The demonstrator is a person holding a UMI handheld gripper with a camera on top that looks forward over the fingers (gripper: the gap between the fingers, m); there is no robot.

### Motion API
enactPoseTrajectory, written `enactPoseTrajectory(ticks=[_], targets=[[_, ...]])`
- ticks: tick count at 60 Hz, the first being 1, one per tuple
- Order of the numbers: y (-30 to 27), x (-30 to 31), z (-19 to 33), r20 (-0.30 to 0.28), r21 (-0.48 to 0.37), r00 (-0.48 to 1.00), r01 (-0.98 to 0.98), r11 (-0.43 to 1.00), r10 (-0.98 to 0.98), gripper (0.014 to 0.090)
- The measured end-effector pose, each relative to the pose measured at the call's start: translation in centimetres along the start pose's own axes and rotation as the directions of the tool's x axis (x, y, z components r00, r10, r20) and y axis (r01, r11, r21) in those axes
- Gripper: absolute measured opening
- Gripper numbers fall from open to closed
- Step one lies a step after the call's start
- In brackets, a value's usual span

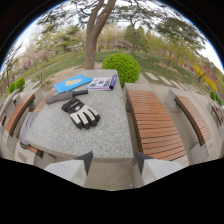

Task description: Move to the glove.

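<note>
1. We are outdoors in a park: lawn, paths and scattered trees run back behind the seating, and one thick tree trunk [91, 42] rises beyond the far end of the table.
2. A round, clipped green bush [122, 68] grows near the foot of that trunk, just past the table's far right corner.
3. The table [102, 132] is speckled grey stone, with a flat top and a pale edge nearest us.
4. Slatted wooden benches flank it: a broad bench [154, 125] close along its right side, a further one [195, 117] beyond that, and another bench [19, 112] on the left.
5. The glove [80, 113], black with white fingers, lies flat on the stone, left of the table's middle and well ahead of the fingers.
6. Just behind the glove lies a dark grey, stick-like thing [65, 96]; we cannot tell what it is.
7. At the far end rest a blue flat folder [73, 82] and, beside it on the right, an open magazine [102, 83].
8. Our gripper [114, 161] hangs short of the table's near edge, its two pale fingers spread apart with nothing between them, well apart from the glove.
</note>
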Motion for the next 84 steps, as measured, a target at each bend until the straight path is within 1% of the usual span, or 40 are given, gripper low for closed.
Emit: enactPoseTrajectory(ticks=[3, 4, 5, 18, 28, 49, 68, 76, 84], targets=[[0.2, 0.8, -1.3, 0.001, 0.002, 1.0, 0.0, 1.0, 0.0, 0.0846], [-0.1, -0.3, 0.0, 0.003, 0.004, 1.0, 0.001, 1.0, -0.001, 0.0845], [0.1, 0.6, -1.4, 0.002, 0.003, 1.0, 0.001, 1.0, -0.001, 0.0846], [-0.5, -2.8, 0.4, 0.017, -0.002, 1.0, 0.008, 1.0, -0.008, 0.0842], [-1.3, -6.6, 3.8, 0.034, -0.025, 0.999, 0.01, 1.0, -0.01, 0.084], [-4.6, -14.1, 13.6, 0.006, -0.06, 1.0, -0.001, 0.998, 0.001, 0.0847], [-8.1, -17.0, 23.2, -0.03, -0.061, 0.999, -0.017, 0.998, 0.015, 0.0849], [-9.2, -17.6, 25.7, -0.041, -0.061, 0.999, -0.02, 0.998, 0.017, 0.0854], [-9.5, -17.9, 26.6, -0.045, -0.065, 0.999, -0.021, 0.998, 0.018, 0.0853]])
